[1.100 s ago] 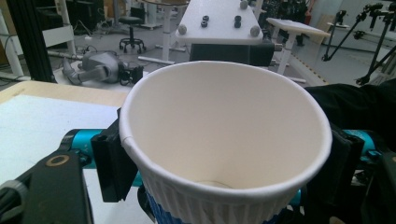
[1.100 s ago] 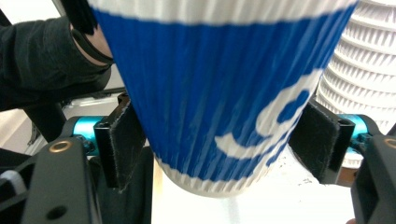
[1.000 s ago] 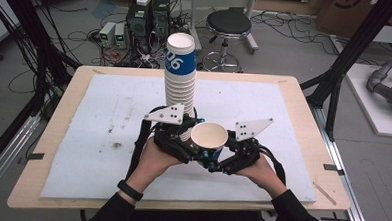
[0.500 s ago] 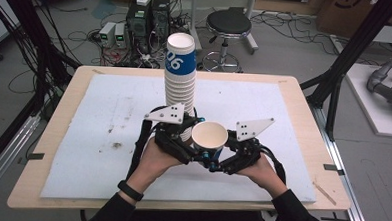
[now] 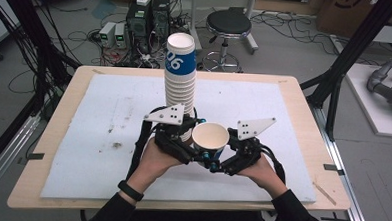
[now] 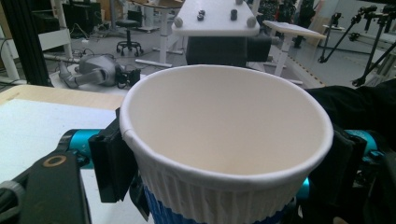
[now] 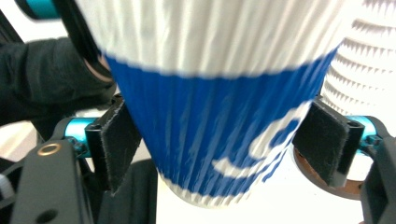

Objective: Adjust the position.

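The left gripper [image 5: 188, 149] is clamping the paper cup [image 5: 210, 136]. Its jaws have just been closing, and in the left gripper view both black pads [image 6: 109, 161] are pressing against the ribbed wall just under the rim, one on each side. The cup is sitting upright between them with its open mouth facing up.

The right gripper [image 5: 227, 162] is coming at the same cup from the opposite side. Its jaws have just been opening and are now standing apart. In the right gripper view the cup's blue band [image 7: 210, 135] is hanging between the pads [image 7: 119, 142], which are lying right at its sides without squeezing; that view is blurred, so I cannot tell whether there is any light contact.

Just beyond the left gripper, almost touching its grey three-cornered plate [image 5: 166, 114], a tall stack of cups [image 5: 180, 85] is standing upright, with a blue-printed cup on top. The held cup is sitting just beside the base of this stack, on the right gripper's side.

Both hands [image 5: 154, 161] are hovering over the white mat [image 5: 108, 116], which is covering the wooden table [image 5: 303, 120]. Farther out, past the table's far edge, a black stool [image 5: 229, 26] and computer boxes [image 5: 148, 16] are standing on the floor.
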{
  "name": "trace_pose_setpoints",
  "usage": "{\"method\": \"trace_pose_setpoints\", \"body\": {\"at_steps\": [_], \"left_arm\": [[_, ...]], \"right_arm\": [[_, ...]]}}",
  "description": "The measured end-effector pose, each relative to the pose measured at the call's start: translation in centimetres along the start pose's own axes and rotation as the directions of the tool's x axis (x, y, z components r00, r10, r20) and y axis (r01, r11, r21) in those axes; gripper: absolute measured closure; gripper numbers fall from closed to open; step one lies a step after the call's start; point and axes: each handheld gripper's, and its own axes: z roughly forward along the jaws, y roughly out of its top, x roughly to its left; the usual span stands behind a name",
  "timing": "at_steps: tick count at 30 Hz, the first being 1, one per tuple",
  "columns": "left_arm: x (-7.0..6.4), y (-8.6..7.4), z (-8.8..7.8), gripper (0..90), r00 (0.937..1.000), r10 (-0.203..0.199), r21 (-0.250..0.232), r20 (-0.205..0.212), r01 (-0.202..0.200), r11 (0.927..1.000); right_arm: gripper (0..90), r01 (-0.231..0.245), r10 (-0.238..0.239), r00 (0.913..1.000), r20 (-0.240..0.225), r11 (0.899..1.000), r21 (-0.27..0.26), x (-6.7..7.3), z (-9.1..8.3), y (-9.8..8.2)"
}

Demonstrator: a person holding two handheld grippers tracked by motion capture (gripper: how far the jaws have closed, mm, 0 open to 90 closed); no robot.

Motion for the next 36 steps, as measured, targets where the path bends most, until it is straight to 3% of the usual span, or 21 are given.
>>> {"method": "trace_pose_setpoints", "body": {"at_steps": [8, 10, 18, 28, 36], "left_arm": [[0.0, -0.1, 0.1, 21.8, 1.0, -0.004, 0.002, -0.003, 0.004, 1.0], [0.1, -0.2, 0.1, 21.9, 1.0, -0.007, -0.003, -0.002, 0.007, 1.0], [0.1, -0.1, 0.1, 16.7, 0.9999, -0.009, -0.018, -0.01, 0.009, 0.9998], [0.1, 0.0, -0.8, 7.7, 0.9992, -0.007, -0.04, -0.038, 0.006, 0.9992], [0.3, -0.4, -1.2, 7.6, 0.9989, -0.012, -0.033, -0.045, 0.011, 0.9994]], "right_arm": [[20.9, -0.025, 0.024, 0.9996, -0.015, 0.999, -0.044, 0.0, -0.3, 0.2], [24.8, -0.025, 0.023, 0.9995, -0.022, 0.998, -0.052, -0.1, -0.4, 0.2], [25.2, -0.026, 0.025, 0.9994, -0.022, 0.998, -0.048, -0.1, -0.4, 0.2], [25.2, -0.025, 0.026, 0.9996, 0.012, 0.998, -0.061, -0.4, -1.3, 0.4], [25.3, -0.024, 0.029, 0.9986, 0.044, 0.994, -0.104, -0.7, -3.0, 0.9]]}}
